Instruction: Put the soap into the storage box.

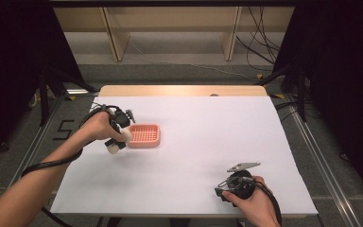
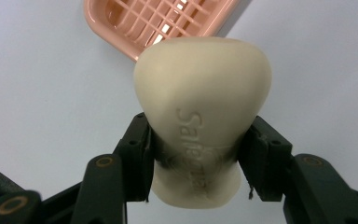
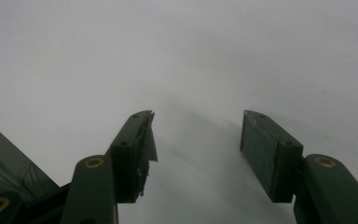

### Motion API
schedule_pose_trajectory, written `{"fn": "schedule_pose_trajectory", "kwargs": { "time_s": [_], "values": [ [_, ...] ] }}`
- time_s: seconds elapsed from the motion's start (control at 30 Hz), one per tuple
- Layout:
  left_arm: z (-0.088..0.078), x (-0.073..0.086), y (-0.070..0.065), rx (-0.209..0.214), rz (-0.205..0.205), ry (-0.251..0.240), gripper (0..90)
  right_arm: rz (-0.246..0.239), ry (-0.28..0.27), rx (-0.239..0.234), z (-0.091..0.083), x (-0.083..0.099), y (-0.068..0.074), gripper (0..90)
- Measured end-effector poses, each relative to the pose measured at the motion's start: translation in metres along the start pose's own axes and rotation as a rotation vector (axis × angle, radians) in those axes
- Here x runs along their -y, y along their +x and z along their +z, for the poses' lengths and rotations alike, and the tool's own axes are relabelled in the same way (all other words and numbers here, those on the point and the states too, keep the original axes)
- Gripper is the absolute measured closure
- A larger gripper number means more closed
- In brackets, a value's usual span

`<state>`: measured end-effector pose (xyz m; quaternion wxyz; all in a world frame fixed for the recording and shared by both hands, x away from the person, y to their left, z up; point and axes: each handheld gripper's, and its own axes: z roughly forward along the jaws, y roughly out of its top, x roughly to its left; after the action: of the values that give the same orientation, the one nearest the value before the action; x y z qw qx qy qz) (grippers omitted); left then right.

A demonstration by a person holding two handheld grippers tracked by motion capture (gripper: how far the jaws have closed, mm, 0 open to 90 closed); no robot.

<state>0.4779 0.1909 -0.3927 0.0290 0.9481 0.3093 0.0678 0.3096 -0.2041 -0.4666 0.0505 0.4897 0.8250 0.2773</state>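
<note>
One bar of soap [image 2: 203, 126] is pinched in the left gripper [image 2: 200, 161], up over the bench [image 1: 194, 156], just beside the pink soap dish [image 1: 144, 135]. Still to do: set it inside. The right gripper [image 3: 196, 154] rests, fingers spread.

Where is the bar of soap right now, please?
High view, left side: the bar of soap sits clamped in the left gripper, just left of the pink soap dish.

A: What carries the white sheet?
B: A pale wooden counter [image 1: 182, 90], on a grey floor [image 1: 170, 71].
A: And behind?
B: A light wooden shelf frame [image 1: 170, 28], black cables [image 1: 260, 42] beside it, dark curtains [image 1: 9, 56] at both sides.
</note>
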Motion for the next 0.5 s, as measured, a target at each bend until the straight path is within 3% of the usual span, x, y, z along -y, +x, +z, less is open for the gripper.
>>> {"fn": "schedule_pose_trajectory", "kwargs": {
  "time_s": [0.5],
  "values": [
    [0.004, -0.011, 0.006, -0.004, 0.004, 0.004, 49.1, 0.005, -0.033, 0.014, 0.000, 0.001, 0.000, 44.3]
  ]
}}
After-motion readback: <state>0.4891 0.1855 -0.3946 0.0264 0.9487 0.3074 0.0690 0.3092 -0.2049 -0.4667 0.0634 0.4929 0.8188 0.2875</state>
